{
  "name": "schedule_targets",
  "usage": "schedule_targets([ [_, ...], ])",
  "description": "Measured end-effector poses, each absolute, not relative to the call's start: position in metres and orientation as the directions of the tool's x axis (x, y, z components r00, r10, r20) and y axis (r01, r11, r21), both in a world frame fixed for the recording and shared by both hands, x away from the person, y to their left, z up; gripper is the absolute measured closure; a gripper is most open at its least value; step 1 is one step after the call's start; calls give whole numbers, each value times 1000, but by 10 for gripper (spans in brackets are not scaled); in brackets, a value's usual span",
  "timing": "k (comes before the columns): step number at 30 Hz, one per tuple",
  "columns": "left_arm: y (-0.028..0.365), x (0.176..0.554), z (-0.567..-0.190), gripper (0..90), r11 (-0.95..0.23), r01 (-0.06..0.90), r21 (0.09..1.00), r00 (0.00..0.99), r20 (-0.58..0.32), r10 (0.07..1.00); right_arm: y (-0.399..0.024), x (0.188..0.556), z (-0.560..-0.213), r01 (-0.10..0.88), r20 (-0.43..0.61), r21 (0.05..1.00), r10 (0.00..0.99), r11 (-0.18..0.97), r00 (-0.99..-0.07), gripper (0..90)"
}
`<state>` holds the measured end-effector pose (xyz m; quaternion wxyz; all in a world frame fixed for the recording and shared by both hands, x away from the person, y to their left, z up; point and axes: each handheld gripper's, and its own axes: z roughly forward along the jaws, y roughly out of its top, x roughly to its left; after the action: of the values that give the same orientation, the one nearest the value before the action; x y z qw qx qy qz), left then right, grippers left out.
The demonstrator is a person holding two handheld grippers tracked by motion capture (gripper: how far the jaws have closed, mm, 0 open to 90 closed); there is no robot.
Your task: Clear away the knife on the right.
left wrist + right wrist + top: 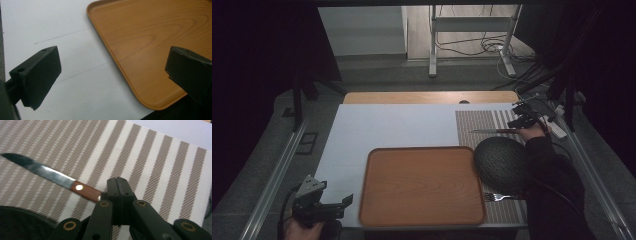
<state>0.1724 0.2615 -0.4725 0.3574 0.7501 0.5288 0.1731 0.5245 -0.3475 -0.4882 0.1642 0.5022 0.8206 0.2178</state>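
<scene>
Right gripper (518, 121): seen at the far right of the table in the high view; its jaws are pressed together on the wooden handle of the knife (52, 176), with the pads meeting around the handle's rear end in the right gripper view.
Knife position: the blade is pointed toward the table's left in the high view (492, 131), over the striped placemat (484, 122); whether the blade is lifted or touching the mat cannot be told.
Left gripper (334, 205): held at the near left corner of the table; its jaws are spread wide with nothing between them, as shown in the left gripper view (112, 75).
Wooden tray (422, 186): laid on the white sheet (382, 125) in the middle of the table, just beside the left gripper.
Dark round bowl (502, 159): set on the placemat, between the knife and the fork (498, 197).
Fork: laid on the near part of the placemat, just right of the tray.
</scene>
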Motion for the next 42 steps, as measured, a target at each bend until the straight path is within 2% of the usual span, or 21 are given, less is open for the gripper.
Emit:
schedule_targets([
  [12, 262, 172, -472, 11, -184, 671, 718, 378, -118, 918, -358, 532, -502, 773, -73, 489, 902, 404, -425, 895],
  [38, 260, 173, -472, 12, -197, 669, 717, 387, -109, 916, -365, 504, -499, 794, -6, 450, 890, 410, -456, 894],
  [39, 260, 173, -472, 12, -198, 668, 717, 388, -109, 915, -365, 504, -497, 792, -5, 460, 893, 401, -450, 887],
  [40, 260, 173, -472, 11, -202, 667, 717, 390, -106, 915, -364, 505, -493, 794, 9, 478, 902, 376, -432, 819],
  [42, 260, 173, -472, 12, -202, 667, 717, 390, -105, 915, -361, 506, -489, 789, 16, 493, 903, 366, -429, 748],
])
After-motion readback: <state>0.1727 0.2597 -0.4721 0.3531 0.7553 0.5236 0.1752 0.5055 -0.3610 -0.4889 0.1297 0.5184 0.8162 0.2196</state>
